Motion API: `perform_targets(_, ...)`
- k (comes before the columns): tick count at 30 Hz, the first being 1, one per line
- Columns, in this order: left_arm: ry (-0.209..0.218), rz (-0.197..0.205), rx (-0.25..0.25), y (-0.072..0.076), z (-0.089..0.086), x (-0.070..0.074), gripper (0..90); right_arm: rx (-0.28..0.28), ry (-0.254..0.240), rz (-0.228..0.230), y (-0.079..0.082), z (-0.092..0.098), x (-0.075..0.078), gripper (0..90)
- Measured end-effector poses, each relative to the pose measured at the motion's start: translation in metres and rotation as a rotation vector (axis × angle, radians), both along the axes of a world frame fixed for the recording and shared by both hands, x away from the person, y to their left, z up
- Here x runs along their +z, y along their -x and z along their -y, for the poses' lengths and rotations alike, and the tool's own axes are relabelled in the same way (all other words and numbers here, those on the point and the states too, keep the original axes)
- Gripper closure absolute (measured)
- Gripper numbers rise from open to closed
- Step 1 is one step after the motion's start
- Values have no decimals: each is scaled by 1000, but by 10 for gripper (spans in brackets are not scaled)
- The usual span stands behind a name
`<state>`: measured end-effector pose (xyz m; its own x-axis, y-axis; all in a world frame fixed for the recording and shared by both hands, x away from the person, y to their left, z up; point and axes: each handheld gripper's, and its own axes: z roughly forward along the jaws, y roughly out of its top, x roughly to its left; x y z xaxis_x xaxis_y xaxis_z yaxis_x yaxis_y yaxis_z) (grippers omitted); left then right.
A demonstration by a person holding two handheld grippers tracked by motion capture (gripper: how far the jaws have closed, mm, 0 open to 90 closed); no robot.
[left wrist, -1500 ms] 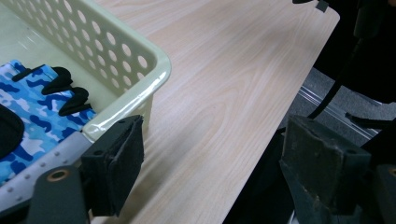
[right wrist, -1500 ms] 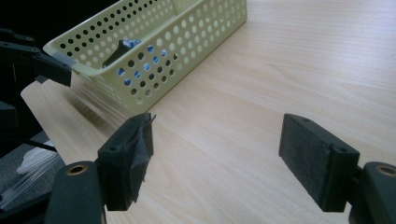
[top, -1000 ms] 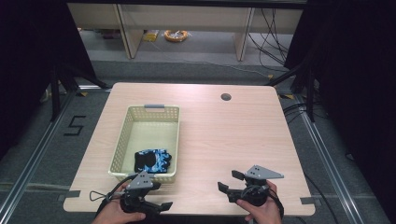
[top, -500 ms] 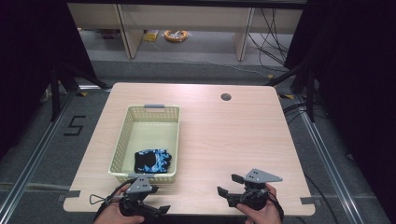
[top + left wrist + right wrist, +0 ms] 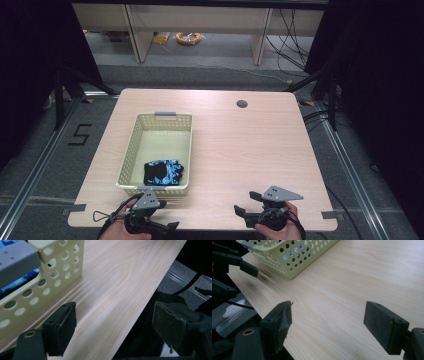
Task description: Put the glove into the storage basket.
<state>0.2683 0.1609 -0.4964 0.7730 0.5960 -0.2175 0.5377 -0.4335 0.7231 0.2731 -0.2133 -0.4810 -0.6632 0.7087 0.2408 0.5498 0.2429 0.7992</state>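
The black-and-blue glove (image 5: 164, 172) is seen lying in the near end of the pale yellow perforated basket (image 5: 131, 150), bunched against the near wall, its longer side running roughly across the basket from 9 to 3 o'clock. From the left gripper (image 5: 159, 227), held at the table's near edge with its jaws spread wide and nothing between them, the glove is found at about 12 o'clock, just past the basket's near wall; in the left gripper view that wall (image 5: 47, 285) is shown close beside the left jaw, with blue fabric glimpsed through the holes. From the right gripper (image 5: 246, 214), likewise held open and empty, the glove lies at roughly 10 o'clock and well apart, so the left hand is judged the nearer, and a reach would have to be made over the rim. The light wooden table (image 5: 250, 150) is otherwise bare apart from a round cable hole (image 5: 242, 104) at the far side. Beyond it, grey floor, shelving legs and loose cables are seen.
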Motion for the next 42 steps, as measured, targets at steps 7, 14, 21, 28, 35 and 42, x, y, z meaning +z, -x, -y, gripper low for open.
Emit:
perform_targets(7,-32,13,-20,2,-2,-4,192,6,9,-29,6,1,-2,233)
perform_targets(14,-53,20,-37,6,-3,-7,192,5,20,-48,13,-1,-7,225)
perform_targets(21,-41,19,-21,10,-3,-10,187,26,69,-44,18,-1,-13,202)
perform_targets(28,-68,13,-41,13,-4,-10,184,22,111,-56,23,-3,-15,194)
perform_targets(35,-89,34,-51,10,-6,-11,184,35,129,-42,21,-4,-17,192)
perform_targets(42,-51,8,-23,13,-2,-13,185,42,129,-43,20,-5,-19,190)
